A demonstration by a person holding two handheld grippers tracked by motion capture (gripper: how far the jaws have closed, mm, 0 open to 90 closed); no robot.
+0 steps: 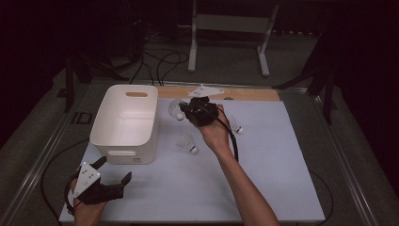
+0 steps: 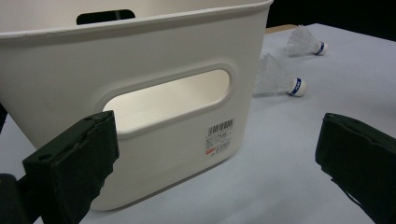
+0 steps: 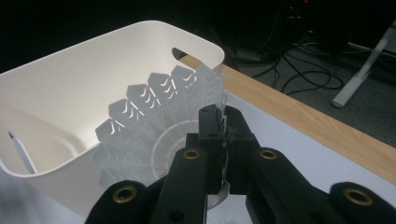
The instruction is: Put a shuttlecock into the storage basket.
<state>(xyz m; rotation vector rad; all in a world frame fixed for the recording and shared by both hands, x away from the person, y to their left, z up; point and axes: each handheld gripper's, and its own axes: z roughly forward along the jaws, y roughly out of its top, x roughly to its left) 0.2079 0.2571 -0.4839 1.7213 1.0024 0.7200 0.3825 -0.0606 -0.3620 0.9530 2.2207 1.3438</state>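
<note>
Right tongs (image 3: 223, 140): clamped on the skirt of a shuttlecock (image 3: 159, 126), lifted just beside the bin (image 1: 123, 123).
Left tongs (image 1: 114, 170): wide open, empty, facing the bin's near wall.
Advice: carry past the rim before releasing.

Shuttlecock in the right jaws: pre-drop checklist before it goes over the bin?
1. Grip: right gripper jaws closed on the skirt of the held shuttlecock - ok.
2. Bin upright, mouth open - ok.
3. Position: held shuttlecock beside the bin rim, not yet over the opening - not ok.
4. Left gripper open, near the bin's front wall, outside the opening - ok.
5. Two shuttlecocks on the mat away from the bin - ok.
6. Bin contents - cannot tell.
</note>
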